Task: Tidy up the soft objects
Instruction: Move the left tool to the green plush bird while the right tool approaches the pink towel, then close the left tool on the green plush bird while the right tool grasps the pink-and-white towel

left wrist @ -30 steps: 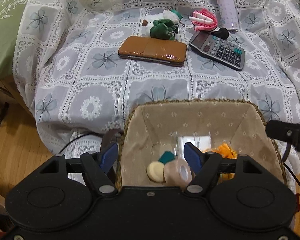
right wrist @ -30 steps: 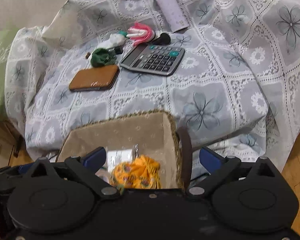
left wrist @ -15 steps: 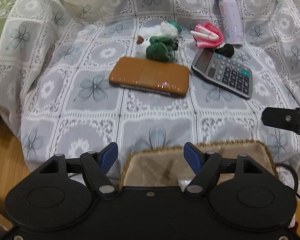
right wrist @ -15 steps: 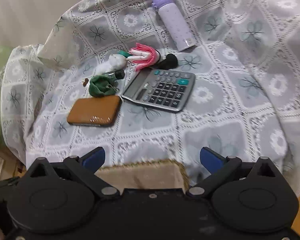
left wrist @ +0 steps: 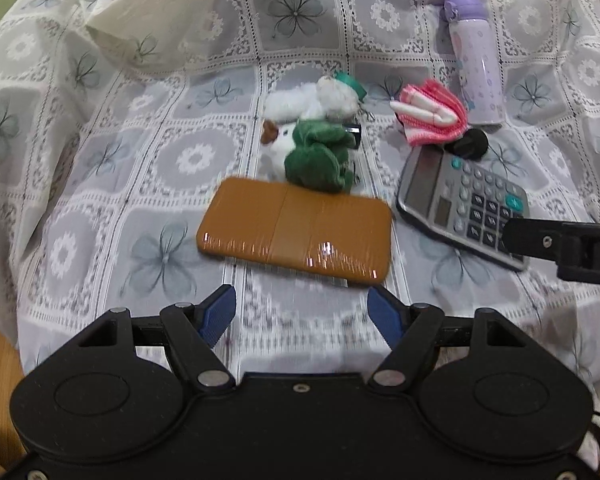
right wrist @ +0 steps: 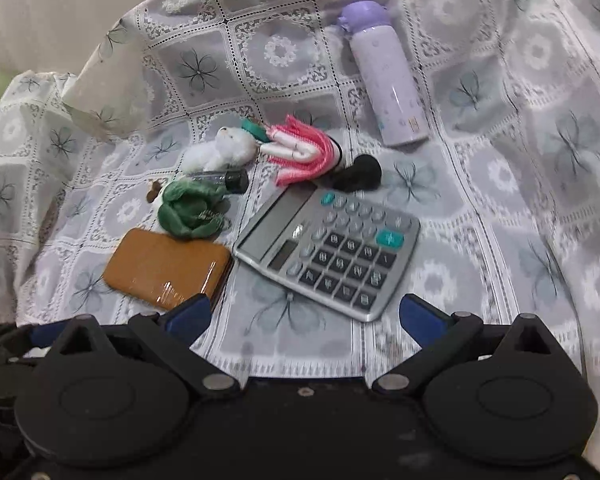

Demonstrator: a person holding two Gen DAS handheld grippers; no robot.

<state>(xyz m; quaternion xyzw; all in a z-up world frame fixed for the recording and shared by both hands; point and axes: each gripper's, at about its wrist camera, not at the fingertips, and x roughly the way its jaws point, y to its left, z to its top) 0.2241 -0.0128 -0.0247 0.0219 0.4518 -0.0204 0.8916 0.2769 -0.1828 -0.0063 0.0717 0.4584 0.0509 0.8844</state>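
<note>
Two hand-held grippers hover over a bed or table draped in a grey floral lace cloth (left wrist: 100, 184), both angled downward. The left gripper (left wrist: 302, 312) has its blue-padded jaws parted with nothing between them; the right gripper (right wrist: 306, 316) is likewise spread wide and empty. The landmark is a tan leather wallet (left wrist: 296, 230) lying flat on the cloth. Touching the wallet's far edge sits a crumpled green soft toy (left wrist: 320, 156), and just beyond that a white plush animal (left wrist: 312, 100). To the far right of the wallet lies a pink fringed cloth item (left wrist: 432, 116), with a small black soft lump (left wrist: 470, 144) touching its near side. A grey calculator (right wrist: 328, 252) sits just right of the wallet, and a lilac bottle (right wrist: 384, 76) lies well beyond it. The step in hand appears to be reaching for a soft item. To do it well, pass over the wallet and calculator, centre the open jaws on the green toy's bulk, and close gently so neighbouring plush is not dragged along.
</note>
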